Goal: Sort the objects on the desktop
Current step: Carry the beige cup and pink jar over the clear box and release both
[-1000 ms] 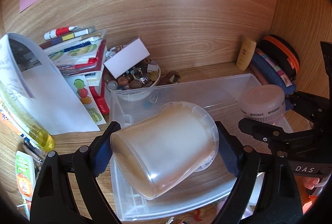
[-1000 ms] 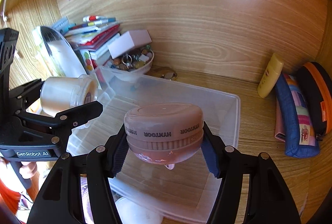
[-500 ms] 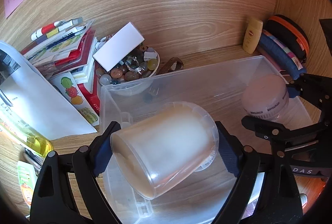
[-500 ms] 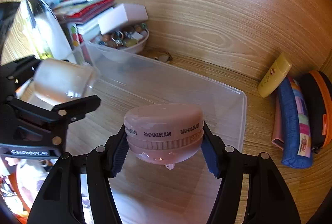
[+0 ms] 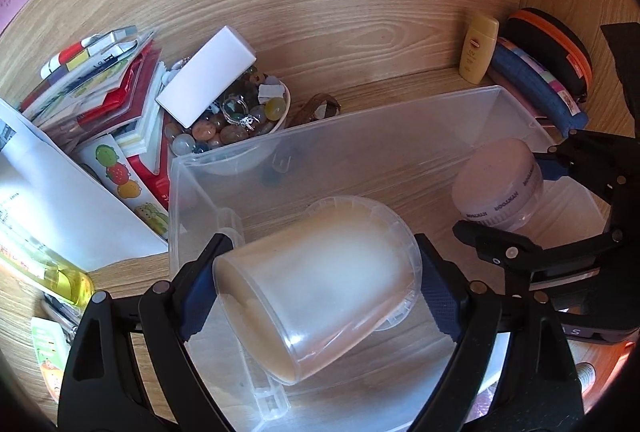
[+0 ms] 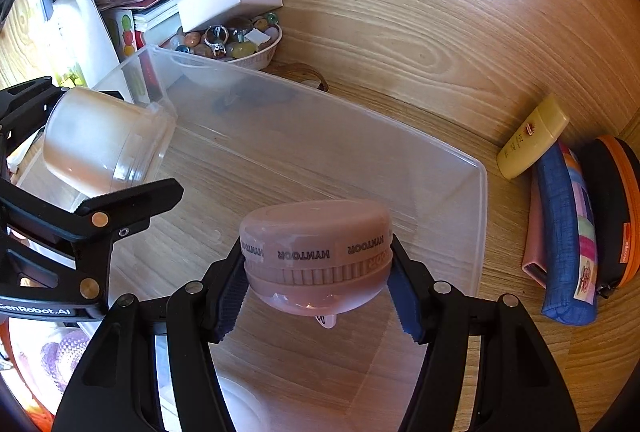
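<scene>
Both tools loaded, over the clear bin

Left wrist: left tool [image 5: 316, 296] spread wide, clamping frosted jar [image 5: 316, 284] tilted above clear bin [image 5: 400, 120]. Right wrist: right tool [image 6: 316, 284] part-closed, pads gripping pink jar [image 6: 316, 252] over the bin on the desk [image 6: 520, 332].

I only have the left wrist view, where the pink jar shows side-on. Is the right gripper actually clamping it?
Observer: Yes. The right gripper has both pads pressed on the jar, at its ribbed band.
Operator: Is anything in the bin under it?
Observer: The bin floor directly below looks bare. A white round shape shows nearer the camera. I cannot tell whether it is inside.
</scene>
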